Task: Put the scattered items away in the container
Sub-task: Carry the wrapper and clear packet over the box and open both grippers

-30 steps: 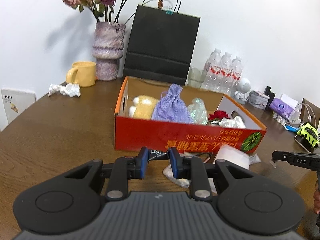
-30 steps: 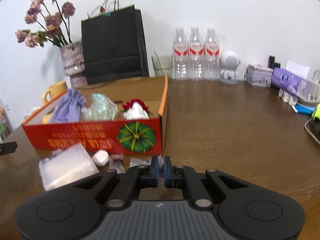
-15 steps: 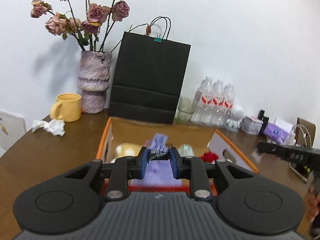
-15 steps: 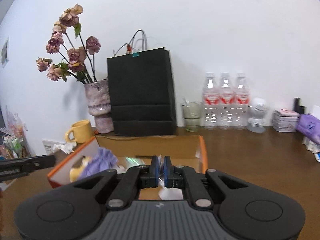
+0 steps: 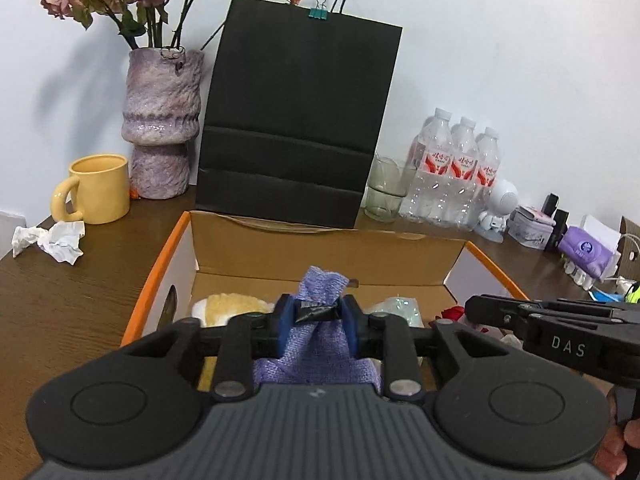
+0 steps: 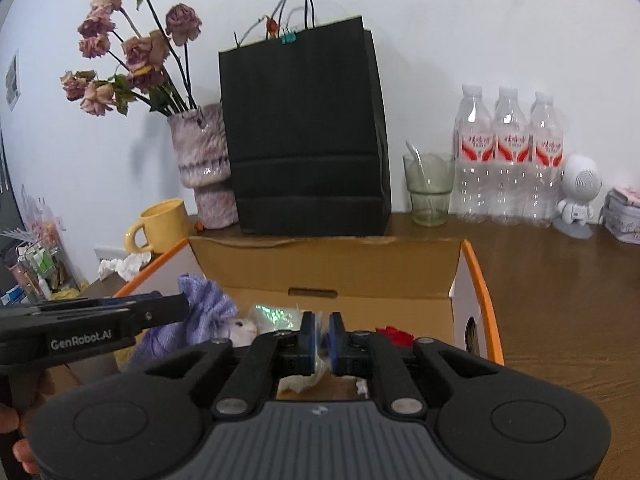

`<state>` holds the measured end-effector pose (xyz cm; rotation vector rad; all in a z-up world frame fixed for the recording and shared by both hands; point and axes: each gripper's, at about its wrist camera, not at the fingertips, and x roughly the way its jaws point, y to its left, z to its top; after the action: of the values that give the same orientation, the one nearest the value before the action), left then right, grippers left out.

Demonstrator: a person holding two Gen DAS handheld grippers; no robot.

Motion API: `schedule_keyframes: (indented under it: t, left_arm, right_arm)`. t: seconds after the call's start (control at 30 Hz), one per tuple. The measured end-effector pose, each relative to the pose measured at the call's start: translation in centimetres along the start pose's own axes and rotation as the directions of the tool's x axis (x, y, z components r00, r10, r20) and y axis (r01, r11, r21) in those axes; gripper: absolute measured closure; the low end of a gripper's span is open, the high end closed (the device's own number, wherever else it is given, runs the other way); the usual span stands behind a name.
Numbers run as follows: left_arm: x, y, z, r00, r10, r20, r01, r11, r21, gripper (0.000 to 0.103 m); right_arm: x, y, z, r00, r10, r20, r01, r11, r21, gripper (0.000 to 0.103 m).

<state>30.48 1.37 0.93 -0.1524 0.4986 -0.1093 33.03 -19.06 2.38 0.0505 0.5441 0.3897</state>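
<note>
Black wrapper point(image 5: 316, 313), crinkled, small, printed label

One cardboard box point(image 5: 188, 256) on one wooden table point(image 5: 60, 300). Inside: one purple cloth pouch point(image 5: 316, 344), one yellow plush item point(image 5: 228, 306), one shiny clear wrapper point(image 6: 276, 314), one red flower point(image 6: 394, 336). Behind: one black paper bag point(image 5: 296, 120), one vase point(image 5: 162, 120) of dried roses, one yellow mug point(image 5: 98, 188), one glass point(image 5: 384, 196), three water bottles point(image 6: 508, 152), one small white robot figure point(image 6: 578, 196). One crumpled tissue point(image 5: 50, 240). Two grippers: left gripper point(image 5: 316, 322), right gripper point(image 6: 320, 342).
</note>
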Motion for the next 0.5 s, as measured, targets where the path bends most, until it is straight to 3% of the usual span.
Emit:
schedule_keyframes:
  t: [0.03, 0.07, 0.13, 0.5]
  left_arm:
    - [-0.1, -0.1, 0.1, 1.000, 0.007, -0.010, -0.007, 1.000, 0.006, 0.019]
    - [-0.3, -0.3, 0.1, 1.000, 0.026, -0.006, -0.026, 1.000, 0.013, 0.011]
    - [-1.0, -0.4, 0.3, 0.997, 0.073, 0.029, -0.073, 0.997, 0.023, 0.000]
    - [-1.2, -0.3, 0.7, 0.995, 0.101, 0.012, -0.101, 0.995, 0.015, 0.000]
  right_arm:
    - [0.0, -0.1, 0.1, 1.000, -0.006, -0.014, 0.006, 1.000, 0.003, 0.065]
    - [-0.1, -0.1, 0.2, 1.000, -0.017, -0.027, 0.017, 1.000, 0.006, 0.021]
    - [-0.5, -0.2, 0.4, 0.996, -0.088, -0.027, 0.088, 0.996, -0.006, 0.002]
    - [-1.2, -0.6, 1.0, 0.996, -0.082, -0.035, 0.082, 0.997, -0.001, 0.000]
